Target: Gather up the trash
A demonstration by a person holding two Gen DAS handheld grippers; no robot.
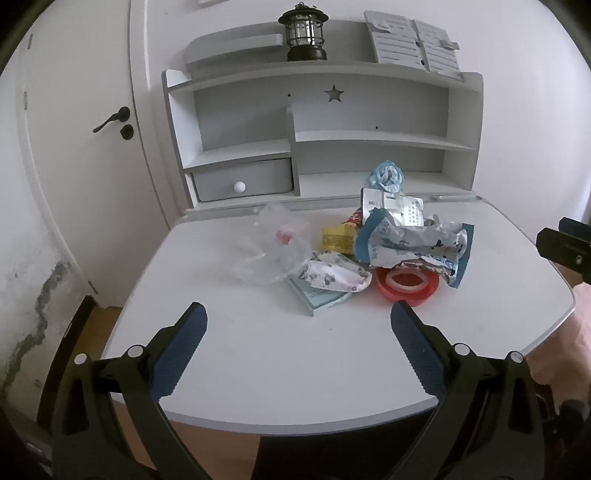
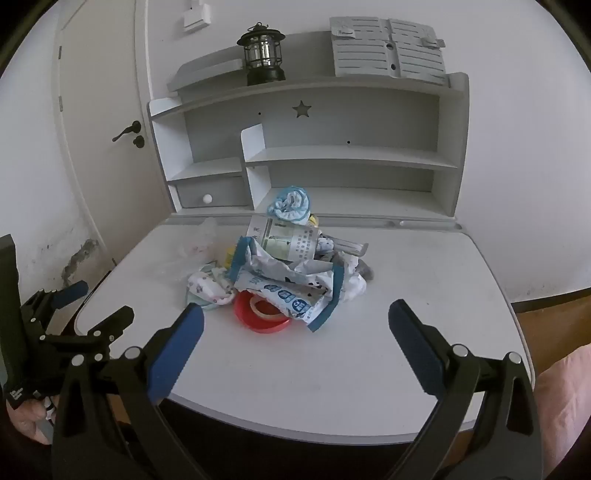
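A heap of trash lies mid-desk: a crumpled blue-and-white wrapper [image 1: 413,243] [image 2: 291,284], a clear plastic bag [image 1: 273,243] [image 2: 199,240], a yellow packet [image 1: 338,238], a patterned cloth scrap [image 1: 332,277] [image 2: 210,288], a red tape roll [image 1: 408,284] [image 2: 262,312], a printed card [image 1: 395,208] [image 2: 291,242] and a blue crumpled ball [image 1: 386,175] [image 2: 291,203]. My left gripper [image 1: 299,319] hovers open over the desk's near edge, short of the heap. My right gripper [image 2: 295,321] is open too, nothing between its fingers. The left gripper [image 2: 98,304] also shows at the right wrist view's left.
The white desk [image 1: 258,350] [image 2: 424,277] carries a shelf unit [image 1: 369,140] [image 2: 351,155] with a small drawer [image 1: 242,182], a black lantern [image 1: 303,31] [image 2: 263,55] and a slatted grey panel [image 1: 413,40] on top. A white door [image 1: 81,129] stands at the left. Wooden floor lies below.
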